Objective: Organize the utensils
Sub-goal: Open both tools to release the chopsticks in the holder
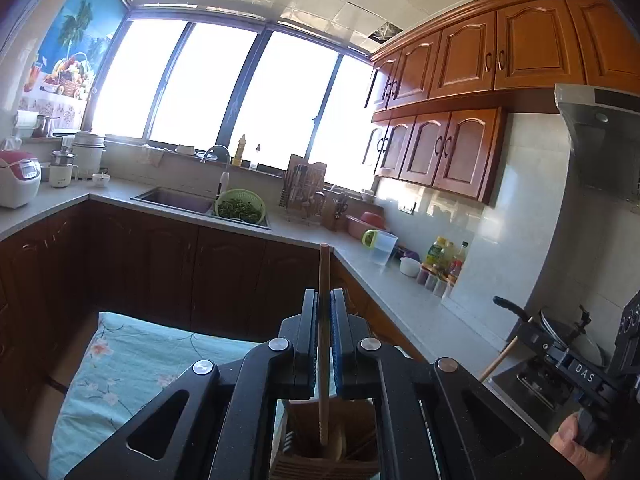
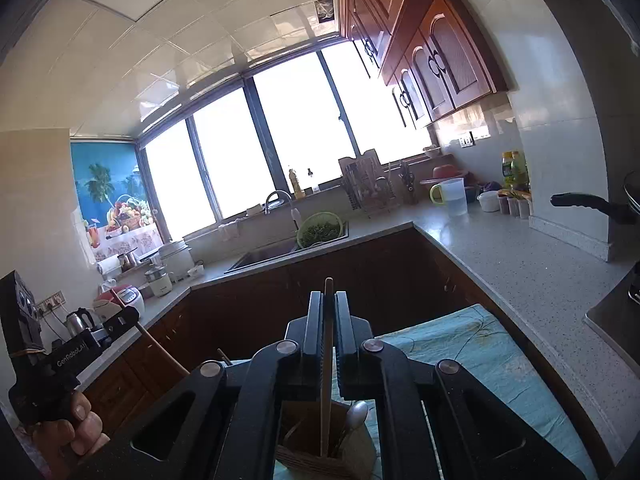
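Observation:
My left gripper (image 1: 324,294) is shut on a long wooden chopstick (image 1: 323,344) held upright; its lower end reaches into a wooden utensil holder (image 1: 324,460) below. My right gripper (image 2: 329,296) is shut on a second wooden chopstick (image 2: 327,360), also upright, with its lower end inside the same holder (image 2: 324,452). A metal spoon (image 2: 356,412) and other sticks stand in the holder. The right gripper shows in the left wrist view (image 1: 508,304); the left gripper shows in the right wrist view (image 2: 128,314). The holder stands on a teal floral cloth (image 1: 120,380).
An L-shaped grey counter (image 2: 520,264) runs around dark cabinets, with a sink (image 1: 176,198), a green colander (image 1: 240,206), a dish rack (image 1: 304,188), a measuring cup (image 1: 382,248), bottles (image 1: 440,256) and a rice cooker (image 1: 18,178). A pan handle (image 2: 588,202) juts out at right.

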`<state>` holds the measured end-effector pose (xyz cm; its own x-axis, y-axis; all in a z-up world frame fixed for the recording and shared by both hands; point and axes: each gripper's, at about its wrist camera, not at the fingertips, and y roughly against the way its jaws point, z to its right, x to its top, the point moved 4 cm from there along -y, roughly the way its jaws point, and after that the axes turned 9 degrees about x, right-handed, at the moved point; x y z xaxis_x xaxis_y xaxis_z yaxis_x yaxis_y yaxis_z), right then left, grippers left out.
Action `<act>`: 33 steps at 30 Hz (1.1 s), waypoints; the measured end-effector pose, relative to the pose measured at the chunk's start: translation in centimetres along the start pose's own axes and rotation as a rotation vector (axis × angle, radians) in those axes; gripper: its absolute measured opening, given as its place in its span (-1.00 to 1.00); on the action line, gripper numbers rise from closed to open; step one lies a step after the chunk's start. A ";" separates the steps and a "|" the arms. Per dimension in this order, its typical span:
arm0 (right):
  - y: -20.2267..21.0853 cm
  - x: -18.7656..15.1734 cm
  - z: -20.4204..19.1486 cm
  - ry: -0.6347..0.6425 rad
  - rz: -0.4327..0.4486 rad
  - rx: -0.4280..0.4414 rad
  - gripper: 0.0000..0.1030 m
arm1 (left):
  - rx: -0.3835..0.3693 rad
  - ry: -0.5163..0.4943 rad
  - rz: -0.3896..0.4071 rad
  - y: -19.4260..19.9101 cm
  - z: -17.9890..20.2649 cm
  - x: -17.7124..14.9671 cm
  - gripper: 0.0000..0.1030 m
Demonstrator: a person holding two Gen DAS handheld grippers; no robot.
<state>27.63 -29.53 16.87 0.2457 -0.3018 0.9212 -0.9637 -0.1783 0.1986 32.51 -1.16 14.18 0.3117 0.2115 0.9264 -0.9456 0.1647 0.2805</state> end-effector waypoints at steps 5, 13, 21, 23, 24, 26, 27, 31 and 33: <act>-2.4 -1.9 1.2 -0.018 -0.026 -0.020 -0.91 | 0.031 0.016 -0.051 -4.3 0.0 -3.2 -0.92; -4.4 -6.3 1.7 -0.012 -0.083 -0.045 -0.91 | 0.074 0.041 -0.140 -9.3 -0.6 -6.5 -0.92; -5.4 -7.9 2.7 -0.040 -0.132 -0.054 -0.90 | 0.075 0.033 -0.193 -11.0 -1.1 -6.7 -0.89; -5.4 -7.7 2.7 -0.041 -0.136 -0.057 -0.90 | 0.073 0.035 -0.198 -11.1 -1.0 -6.2 -0.89; -5.5 -7.7 2.7 -0.041 -0.138 -0.058 -0.90 | 0.073 0.034 -0.200 -11.1 -1.2 -5.9 -0.89; -5.5 -7.6 2.8 -0.044 -0.140 -0.058 -0.90 | 0.074 0.031 -0.203 -11.3 -1.1 -5.5 -0.89; -5.4 -7.6 2.8 -0.047 -0.141 -0.058 -0.90 | 0.074 0.030 -0.203 -11.0 -1.5 -5.7 -0.89; -5.5 -7.6 2.9 -0.063 -0.149 -0.060 -0.85 | 0.071 0.028 -0.213 -10.6 -1.9 -5.6 -0.88; -5.4 -7.6 3.1 -0.080 -0.148 -0.053 -0.78 | 0.064 0.032 -0.226 -10.4 -2.0 -5.4 -0.67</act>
<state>31.27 -29.21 7.79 0.3907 -0.3497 0.8515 -0.9200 -0.1776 0.3492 40.85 -2.10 5.73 0.5177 0.2068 0.8302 -0.8553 0.1500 0.4960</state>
